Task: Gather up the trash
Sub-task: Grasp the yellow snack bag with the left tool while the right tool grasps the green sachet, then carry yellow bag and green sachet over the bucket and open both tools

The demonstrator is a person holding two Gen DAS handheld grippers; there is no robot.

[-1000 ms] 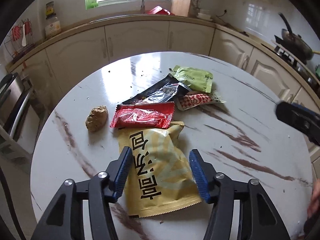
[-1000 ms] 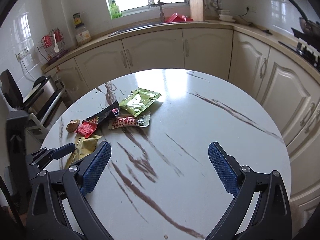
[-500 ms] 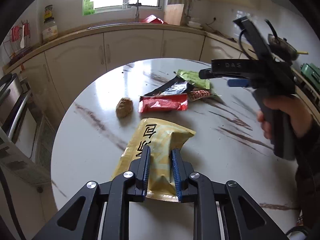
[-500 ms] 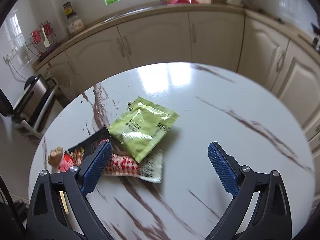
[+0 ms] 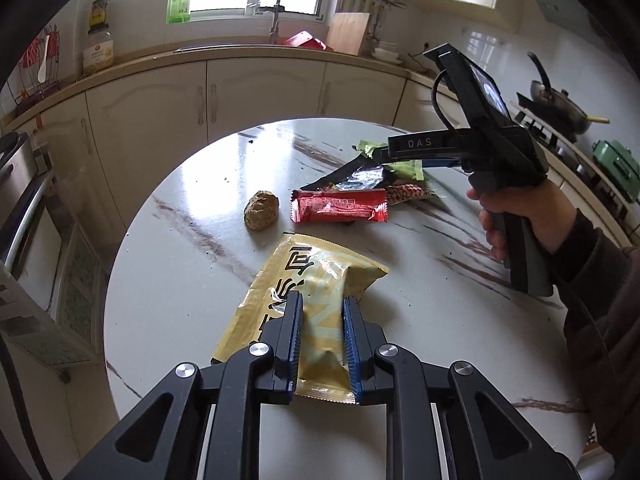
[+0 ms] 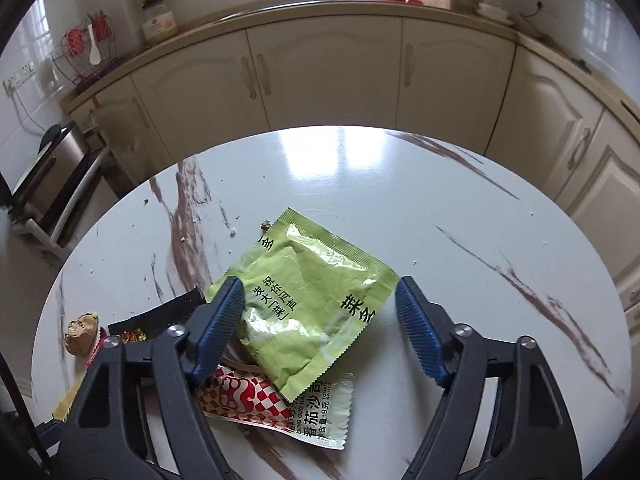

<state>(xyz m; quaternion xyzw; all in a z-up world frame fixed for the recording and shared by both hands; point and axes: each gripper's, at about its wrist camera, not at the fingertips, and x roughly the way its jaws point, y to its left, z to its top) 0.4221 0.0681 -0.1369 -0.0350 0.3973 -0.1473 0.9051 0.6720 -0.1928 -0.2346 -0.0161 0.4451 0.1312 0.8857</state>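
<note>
L gripper (image 5: pixel 321 322) clamped on yellow bag (image 5: pixel 308 280), bag lying on desk (image 5: pixel 180 248). R gripper (image 6: pixel 320 320) half-open, closing; green packet (image 6: pixel 308 296) dead ahead btwn jaws, pads not touching yet.

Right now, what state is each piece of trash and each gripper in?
Left gripper: shut on the yellow bag.
Yellow bag: crumpled, pinched, on the table.
Right gripper: closing, astride the green packet, pads not touching.
Green packet: flat, overlapping the checkered sachet.
Red wrapper: lying free.
Brown lump: lying free, apart.
</note>
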